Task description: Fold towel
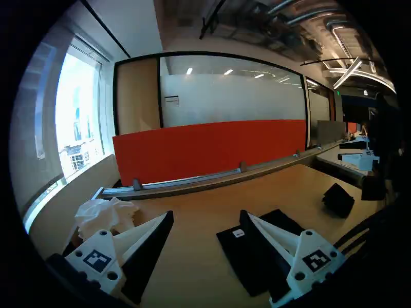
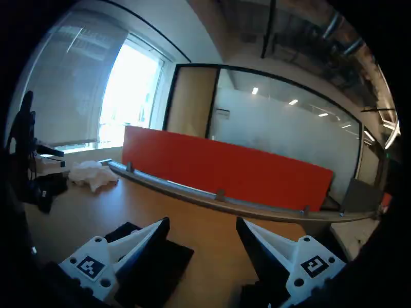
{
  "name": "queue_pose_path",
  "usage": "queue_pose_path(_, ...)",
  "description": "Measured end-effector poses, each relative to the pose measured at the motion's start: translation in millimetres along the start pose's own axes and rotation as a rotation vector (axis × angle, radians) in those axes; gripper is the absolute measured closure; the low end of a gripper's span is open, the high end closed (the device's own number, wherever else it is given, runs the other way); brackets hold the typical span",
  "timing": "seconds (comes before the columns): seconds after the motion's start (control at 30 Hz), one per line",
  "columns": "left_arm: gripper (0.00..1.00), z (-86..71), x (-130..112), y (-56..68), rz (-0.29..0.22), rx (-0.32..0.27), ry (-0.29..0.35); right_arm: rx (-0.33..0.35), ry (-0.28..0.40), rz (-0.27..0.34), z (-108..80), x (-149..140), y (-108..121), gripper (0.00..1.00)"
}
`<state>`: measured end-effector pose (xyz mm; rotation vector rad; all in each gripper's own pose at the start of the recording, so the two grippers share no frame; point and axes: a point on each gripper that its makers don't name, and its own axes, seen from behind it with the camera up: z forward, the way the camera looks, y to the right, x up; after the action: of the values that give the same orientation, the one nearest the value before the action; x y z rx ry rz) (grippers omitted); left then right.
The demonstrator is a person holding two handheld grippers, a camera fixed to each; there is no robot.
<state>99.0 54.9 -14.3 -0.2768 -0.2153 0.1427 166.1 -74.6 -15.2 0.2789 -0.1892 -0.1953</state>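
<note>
A black towel (image 1: pixel 255 250) with a small white tag lies flat on the wooden table (image 1: pixel 205 256), under the right finger of my left gripper (image 1: pixel 206 216). That gripper hovers over the table, open, with nothing between its white fingers. In the right gripper view the same kind of black towel (image 2: pixel 172 256) lies flat beneath the left finger of my right gripper (image 2: pixel 201 222), which is also open and holds nothing. A crumpled white towel (image 1: pixel 105 213) sits at the table's left end, and shows farther off as the white towel (image 2: pixel 92 174).
An orange divider panel (image 1: pixel 205 149) on a metal rail runs along the table's far edge. A folded black cloth (image 1: pixel 338 199) lies on the right of the table. A dark device with a black cloth (image 2: pixel 38 187) stands at the far left. A window is to the left.
</note>
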Motion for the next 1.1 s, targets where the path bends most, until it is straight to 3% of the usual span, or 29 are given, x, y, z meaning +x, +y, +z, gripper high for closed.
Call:
queue_pose_path(0.37, 0.04, 6.9, -14.2, 25.2, 0.021, -0.100, -0.069, 0.085, -0.071, -0.051, 7.1, -13.8, -16.6, 0.00)
queue_pose_path(0.6, 0.04, 11.6, -27.8, 38.9, 0.016, -0.137, -0.101, 0.127, -0.112, -0.043, 7.6, -29.7, -25.0, 0.00)
queue_pose_path(1.1, 0.04, 22.7, -80.6, 66.0, 0.046, -0.194, -0.191, 0.182, -0.199, -0.055, 9.3, -83.4, -44.6, 0.00)
